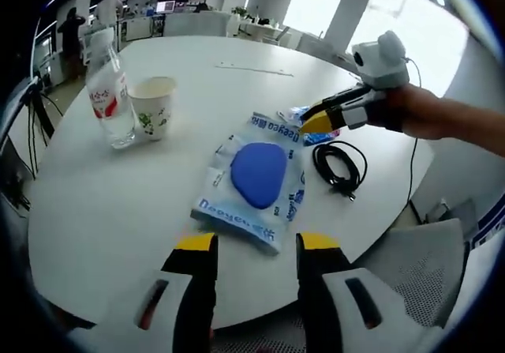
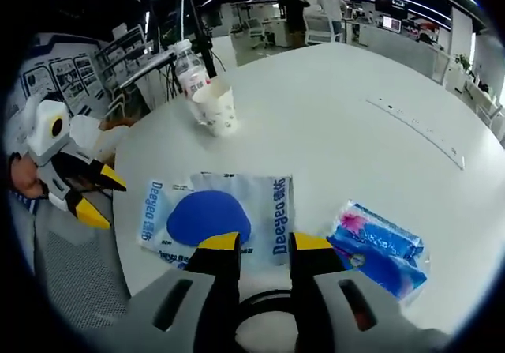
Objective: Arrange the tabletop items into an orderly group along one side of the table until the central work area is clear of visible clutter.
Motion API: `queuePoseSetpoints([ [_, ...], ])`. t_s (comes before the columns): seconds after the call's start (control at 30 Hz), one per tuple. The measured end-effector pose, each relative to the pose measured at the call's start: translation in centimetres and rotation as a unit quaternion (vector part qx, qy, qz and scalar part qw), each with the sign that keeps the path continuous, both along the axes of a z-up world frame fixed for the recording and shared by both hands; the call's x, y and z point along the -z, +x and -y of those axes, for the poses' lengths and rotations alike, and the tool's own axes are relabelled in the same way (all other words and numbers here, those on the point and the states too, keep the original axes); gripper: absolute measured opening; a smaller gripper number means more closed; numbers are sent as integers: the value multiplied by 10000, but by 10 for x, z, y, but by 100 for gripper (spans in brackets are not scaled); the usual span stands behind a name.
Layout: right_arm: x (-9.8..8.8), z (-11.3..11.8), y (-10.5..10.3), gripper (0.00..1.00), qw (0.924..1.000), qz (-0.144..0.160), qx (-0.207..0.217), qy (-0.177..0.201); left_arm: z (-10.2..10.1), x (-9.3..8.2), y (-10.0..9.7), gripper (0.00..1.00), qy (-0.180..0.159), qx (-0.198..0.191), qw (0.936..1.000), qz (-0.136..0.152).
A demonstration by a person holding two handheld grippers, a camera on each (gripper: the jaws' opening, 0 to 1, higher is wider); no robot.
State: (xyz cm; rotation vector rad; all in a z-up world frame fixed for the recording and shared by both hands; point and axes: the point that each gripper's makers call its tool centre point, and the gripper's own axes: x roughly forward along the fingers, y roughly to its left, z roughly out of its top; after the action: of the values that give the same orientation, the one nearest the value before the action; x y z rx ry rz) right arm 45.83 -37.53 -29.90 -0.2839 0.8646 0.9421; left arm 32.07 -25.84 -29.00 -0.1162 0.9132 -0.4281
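A white and blue wipes pack (image 1: pixel 256 175) (image 2: pixel 213 211) lies flat on the round white table (image 1: pixel 118 203) (image 2: pixel 331 108). My left gripper (image 1: pixel 257 246) hovers over the near edge just short of the pack, open with nothing between its fingers; it also appears as the left gripper (image 2: pixel 99 197) at the table's rim. My right gripper (image 2: pixel 265 246) is open and empty, above a black coiled cable (image 2: pixel 260 302) (image 1: pixel 339 167), and the right gripper (image 1: pixel 319 120) hangs over a small blue tissue packet (image 1: pixel 312 136) (image 2: pixel 379 242). A water bottle (image 1: pixel 106 92) (image 2: pixel 189 69) and a paper cup (image 1: pixel 154 107) (image 2: pixel 217 108) stand together.
A thin ruler-like strip (image 1: pixel 252 70) (image 2: pixel 414 128) lies across the table's far part. A grey mesh chair (image 1: pixel 418 266) stands by the table's edge near the cable. Office desks and people are in the background.
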Motion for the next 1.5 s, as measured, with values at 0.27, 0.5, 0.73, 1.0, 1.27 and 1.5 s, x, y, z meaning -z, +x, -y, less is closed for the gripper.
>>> queuePoseSetpoints([
  [0.27, 7, -1, 10, 22, 9999, -20, 14, -140, 5, 14, 3, 38, -55, -60, 9998, -203],
  [0.5, 15, 3, 17, 22, 9997, -98, 39, -230, 11, 28, 4, 36, -62, -110, 9991, -400],
  [0.73, 29, 7, 15, 22, 9991, -203, -23, -372, 14, 38, 3, 34, -109, -223, 9980, -588],
  [1.0, 31, 8, 11, 16, 9990, -242, -47, -369, 15, 43, 4, 25, -5, -213, 9970, -745],
  [1.27, 24, 8, -1, 0, 9994, -312, -94, -80, 18, 54, 2, 10, -132, -455, 9935, -1030],
  [1.5, 22, 11, -11, 0, 9995, -324, 21, 3, 17, 48, 1, 5, -127, -369, 9948, -941],
])
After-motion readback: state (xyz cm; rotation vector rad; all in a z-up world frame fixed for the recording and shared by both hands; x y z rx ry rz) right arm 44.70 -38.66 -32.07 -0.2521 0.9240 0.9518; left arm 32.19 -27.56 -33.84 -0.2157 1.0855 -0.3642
